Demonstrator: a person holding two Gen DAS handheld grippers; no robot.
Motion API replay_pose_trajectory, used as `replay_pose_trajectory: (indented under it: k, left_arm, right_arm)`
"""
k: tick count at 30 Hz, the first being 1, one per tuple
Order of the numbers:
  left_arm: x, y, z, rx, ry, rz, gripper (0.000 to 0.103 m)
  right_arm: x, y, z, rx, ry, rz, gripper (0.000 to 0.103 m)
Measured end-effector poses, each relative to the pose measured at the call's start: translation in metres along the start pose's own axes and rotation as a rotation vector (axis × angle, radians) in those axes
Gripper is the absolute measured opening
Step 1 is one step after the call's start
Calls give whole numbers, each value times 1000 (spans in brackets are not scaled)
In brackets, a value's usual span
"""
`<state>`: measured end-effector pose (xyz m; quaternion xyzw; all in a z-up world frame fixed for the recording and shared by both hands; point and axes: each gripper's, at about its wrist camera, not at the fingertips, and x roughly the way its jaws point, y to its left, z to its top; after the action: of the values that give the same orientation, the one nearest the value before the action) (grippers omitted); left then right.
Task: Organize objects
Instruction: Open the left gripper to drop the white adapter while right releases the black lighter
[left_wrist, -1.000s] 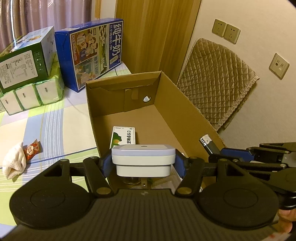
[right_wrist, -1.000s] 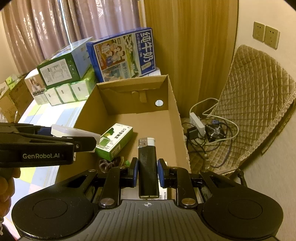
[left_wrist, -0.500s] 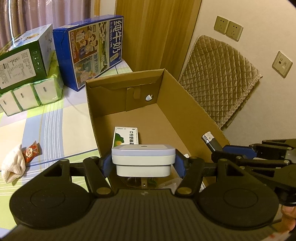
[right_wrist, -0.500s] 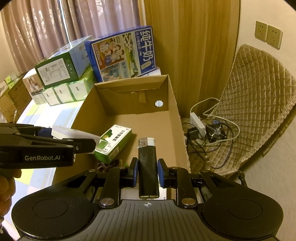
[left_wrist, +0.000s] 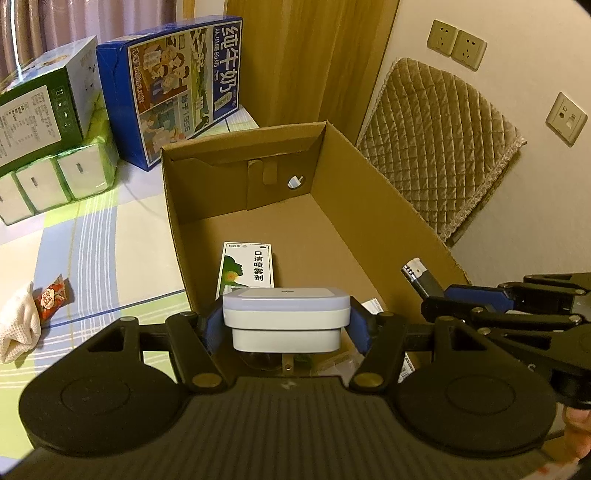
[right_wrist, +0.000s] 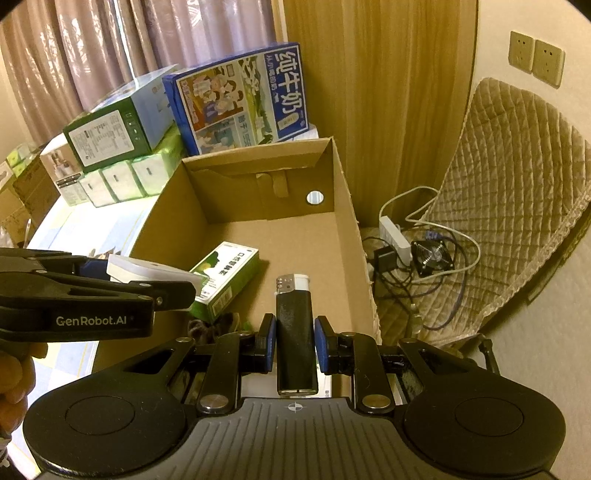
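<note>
An open cardboard box (left_wrist: 376, 206) (right_wrist: 345, 221) stands on the checked tablecloth, with a green-and-white spray carton (left_wrist: 248, 267) (right_wrist: 226, 280) lying on its floor. My left gripper (left_wrist: 286, 319) (right_wrist: 173, 291) is shut on a white square box (left_wrist: 286, 314) (right_wrist: 147, 270) and holds it above the near end of the cardboard box. My right gripper (right_wrist: 294, 341) (left_wrist: 436, 299) is shut on a black lighter (right_wrist: 295, 328) (left_wrist: 419, 276) with a white and silver top, held over the box's near right side. More small items under the grippers are mostly hidden.
A blue milk carton case (left_wrist: 177, 88), a green box (left_wrist: 40, 114) and tissue packs (left_wrist: 59, 177) stand behind the box. A red snack packet (left_wrist: 51, 297) and white cloth (left_wrist: 16, 326) lie left. A power strip with cables (right_wrist: 402, 247) and a quilted chair (right_wrist: 509, 192) are right.
Both grippers have drifted slightly over the near end of the cardboard box. Each keeps the same hold, and nothing inside the box has moved.
</note>
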<state>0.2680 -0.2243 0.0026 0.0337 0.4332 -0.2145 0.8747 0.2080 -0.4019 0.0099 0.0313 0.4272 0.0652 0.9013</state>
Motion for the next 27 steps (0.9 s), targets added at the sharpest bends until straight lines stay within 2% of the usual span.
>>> replay_pose_trajectory:
  k: [5, 9, 27]
  left_arm:
    - [4, -1, 0, 6, 8, -1, 60]
    - [2, 1, 2, 3, -6, 10, 68]
    - [-23, 8, -7, 4, -35, 21, 70]
  right_arm:
    - [2, -1, 0, 4, 3, 1, 19]
    - [1, -2, -1, 8, 4, 1, 19]
    - [-4, 11, 3, -7, -10, 22, 19]
